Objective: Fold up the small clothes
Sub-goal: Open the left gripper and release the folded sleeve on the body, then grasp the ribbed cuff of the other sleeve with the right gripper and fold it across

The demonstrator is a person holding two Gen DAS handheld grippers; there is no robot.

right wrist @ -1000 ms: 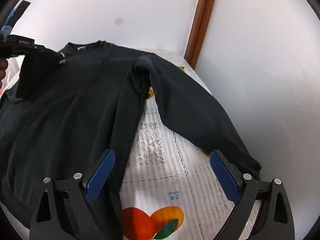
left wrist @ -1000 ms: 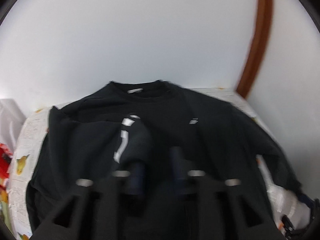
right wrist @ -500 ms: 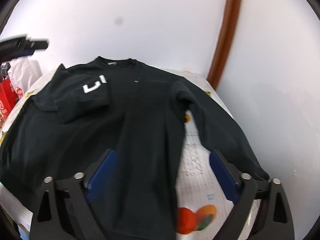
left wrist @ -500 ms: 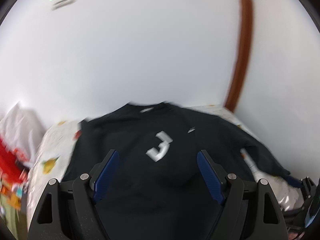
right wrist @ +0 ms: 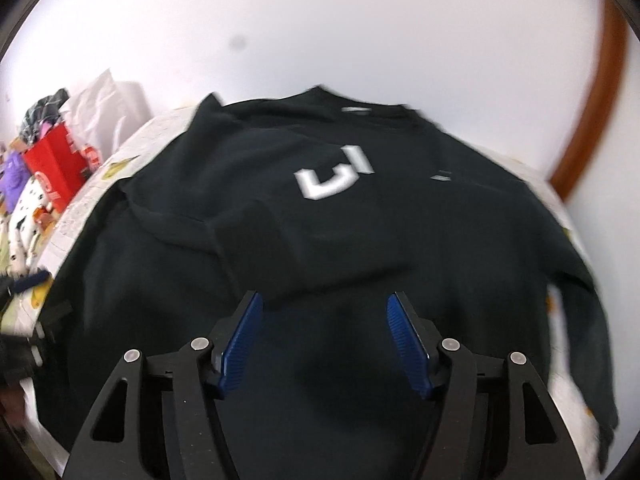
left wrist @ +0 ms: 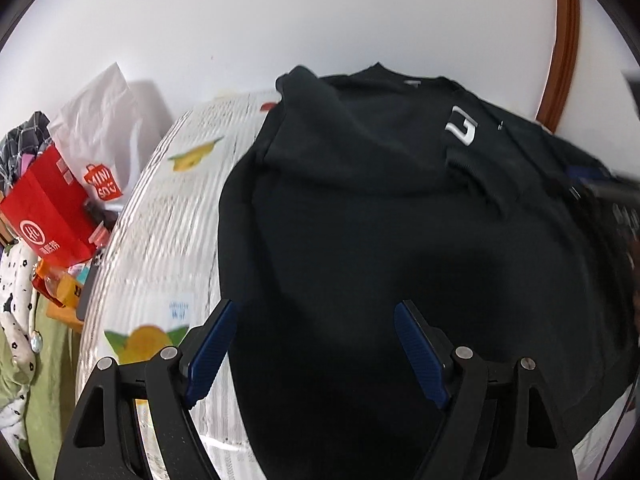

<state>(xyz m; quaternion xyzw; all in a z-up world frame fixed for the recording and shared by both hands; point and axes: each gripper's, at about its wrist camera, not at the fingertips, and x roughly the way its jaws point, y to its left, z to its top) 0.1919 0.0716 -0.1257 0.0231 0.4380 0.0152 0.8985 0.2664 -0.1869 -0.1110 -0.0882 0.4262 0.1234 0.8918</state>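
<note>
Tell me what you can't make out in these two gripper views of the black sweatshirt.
- Sweatshirt hem: both views, hidden behind the gripper frames.
- White print on the folded sleeve: right view, smeared by blur.
- Neck label: left view, too small to read.
- Right hand-held gripper: left view, blurred and cut off at the edge.

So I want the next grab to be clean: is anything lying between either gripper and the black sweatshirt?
Nothing visible. The black sweatshirt lies bare on the printed tablecloth, directly below the open left gripper and right gripper. The red shopping bag sits off to the side.
</note>
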